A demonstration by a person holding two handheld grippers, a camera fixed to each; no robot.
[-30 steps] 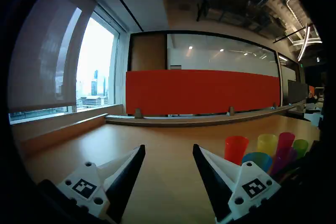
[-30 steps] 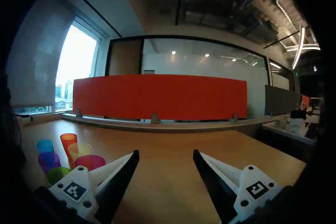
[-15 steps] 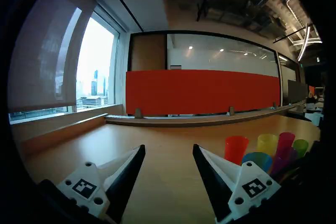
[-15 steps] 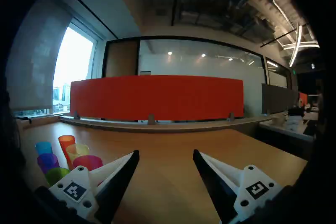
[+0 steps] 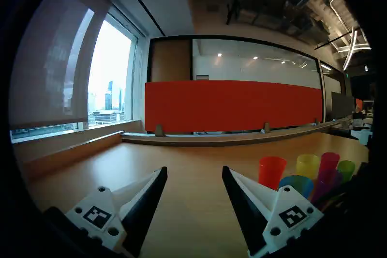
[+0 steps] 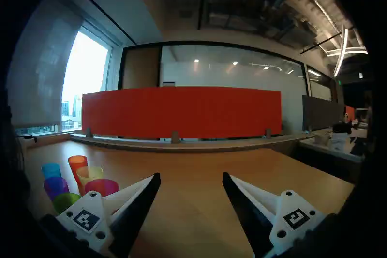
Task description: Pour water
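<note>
Several coloured plastic cups stand grouped on a wooden table (image 5: 193, 161). In the left gripper view they sit at the lower right: an orange cup (image 5: 271, 171), a yellow cup (image 5: 307, 165), a pink cup (image 5: 329, 162), a green cup (image 5: 346, 169) and a blue cup (image 5: 296, 184). My left gripper (image 5: 193, 173) is open, empty, left of them. In the right gripper view the cups are at the lower left: orange cup (image 6: 77, 165), blue cup (image 6: 51, 170), purple cup (image 6: 56, 186), pink cup (image 6: 101, 186). My right gripper (image 6: 191, 178) is open and empty, to their right.
A red divider panel (image 5: 232, 105) runs along the far edge of the table, with a glass wall behind it. A large window (image 5: 109, 83) with a ledge lies on the left. More desks and a seated person (image 6: 343, 132) are at the far right.
The right gripper view tilted up slightly a second ago and has since held steady. The left gripper view is unchanged.
</note>
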